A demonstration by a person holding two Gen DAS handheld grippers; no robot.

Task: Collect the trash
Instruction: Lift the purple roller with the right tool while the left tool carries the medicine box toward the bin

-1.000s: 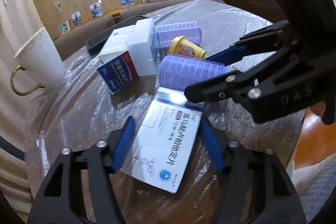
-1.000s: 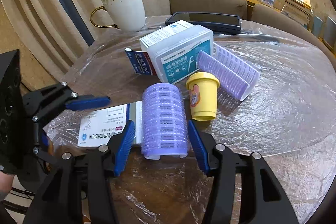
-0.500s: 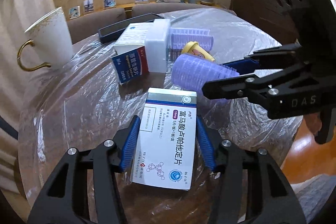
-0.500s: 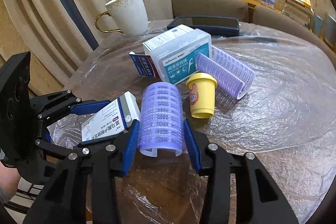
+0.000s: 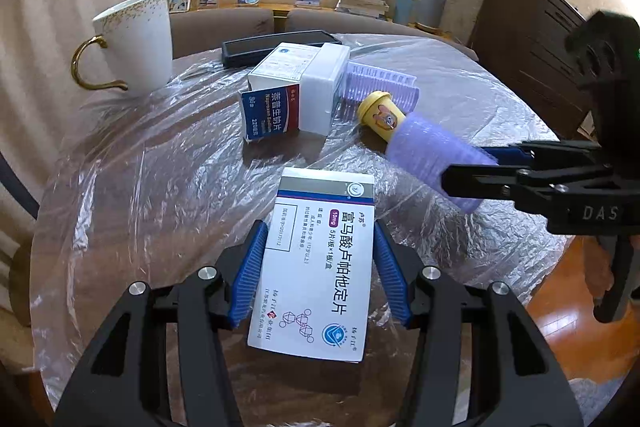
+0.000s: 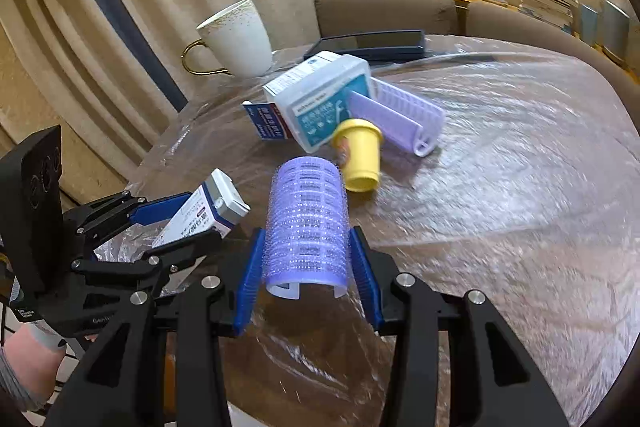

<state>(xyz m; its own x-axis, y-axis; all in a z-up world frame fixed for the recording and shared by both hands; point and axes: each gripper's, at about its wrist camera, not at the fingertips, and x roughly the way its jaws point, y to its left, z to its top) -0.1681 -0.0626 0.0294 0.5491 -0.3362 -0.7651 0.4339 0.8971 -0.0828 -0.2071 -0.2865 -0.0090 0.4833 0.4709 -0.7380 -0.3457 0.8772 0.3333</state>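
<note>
A white medicine box (image 5: pixel 320 267) with blue print sits between the blue pads of my left gripper (image 5: pixel 318 239), which is shut on its long sides and holds it tilted just above the table. The box (image 6: pixel 208 211) and the left gripper (image 6: pixel 160 223) also show at the left of the right wrist view. My right gripper (image 6: pixel 307 233) is shut on a lilac hair roller (image 6: pixel 306 223), lifted off the plastic sheet. From the left wrist view the roller (image 5: pixel 432 155) and the right gripper (image 5: pixel 520 171) show at the right.
On the plastic-covered round table (image 6: pixel 500 187) lie a yellow toy cup (image 6: pixel 360 159), a lilac ribbed clip (image 6: pixel 400 119), a floss box (image 6: pixel 320 99), a blue-red medicine box (image 5: pixel 268 111), a black tray (image 5: pixel 276 45) and a white mug (image 5: pixel 136 39). Chairs stand behind.
Both grippers closed on their items and lifted them. The white box rose off the table and turned straight between the left pads. The roller moved away from the yellow cup.
</note>
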